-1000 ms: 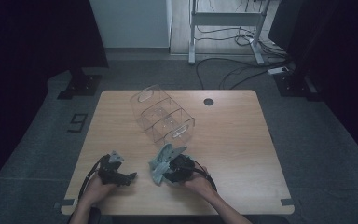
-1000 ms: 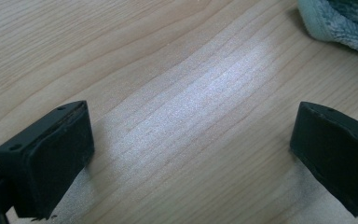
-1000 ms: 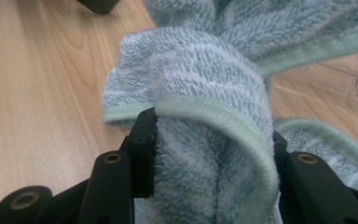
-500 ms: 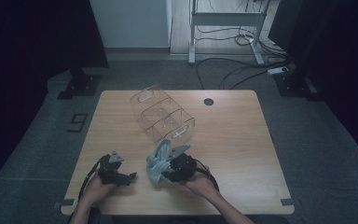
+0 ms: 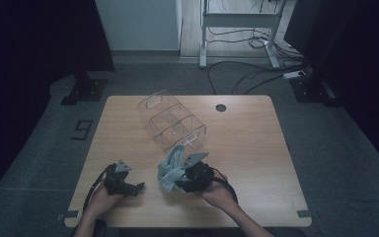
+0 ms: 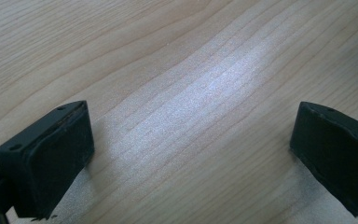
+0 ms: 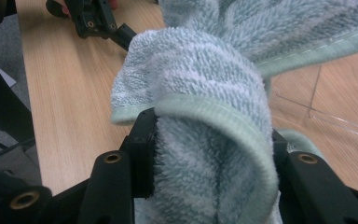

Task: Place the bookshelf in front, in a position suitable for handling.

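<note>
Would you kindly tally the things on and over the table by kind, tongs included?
Light green towels: 1, the towel bunched in the right tongs.
Clear plastic organisers with compartments: 1, the organiser lying on the table.
Hand-held tongs: 2, with the left tongs open above bare wood.
Total: 4

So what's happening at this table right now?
A person works at a wooden table with a hand-held gripper in each hand. The right gripper is clamped on a bunched pale green towel, held just in front of a clear plastic organiser with several compartments; the towel is not yet in it. The left gripper rests low near the table's front edge, its jaws open with nothing between them.
</note>
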